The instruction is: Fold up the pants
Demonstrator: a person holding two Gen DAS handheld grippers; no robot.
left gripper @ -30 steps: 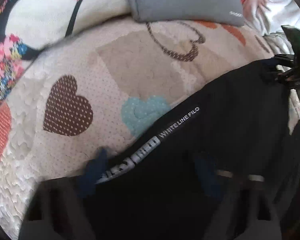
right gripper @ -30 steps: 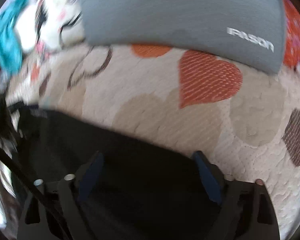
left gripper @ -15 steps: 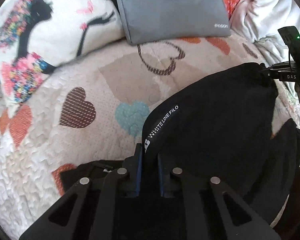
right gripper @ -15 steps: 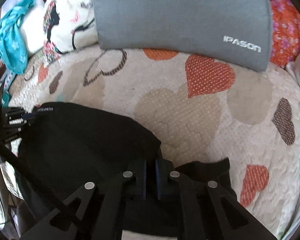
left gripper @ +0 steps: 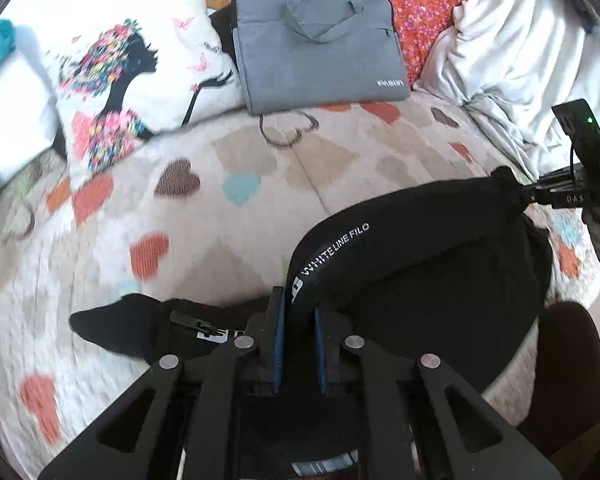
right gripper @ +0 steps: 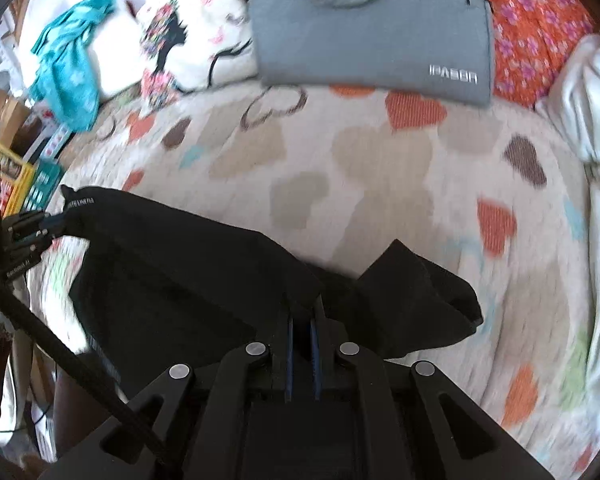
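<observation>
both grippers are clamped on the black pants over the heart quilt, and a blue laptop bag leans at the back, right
Not quite: the laptop bag is grey, not blue, as both wrist views show. The rest holds: the left gripper and right gripper are both clamped on the black pants over the heart quilt.

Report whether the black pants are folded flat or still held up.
Held up, not folded: the black pants hang stretched between the left gripper and right gripper, each shut on the waistband.

A bed covered by a cream quilt (left gripper: 204, 240) with coloured hearts carries black pants (left gripper: 440, 264), a grey laptop bag (left gripper: 316, 48), a printed white pillow (left gripper: 140, 68) and rumpled white bedding (left gripper: 520, 60)
</observation>
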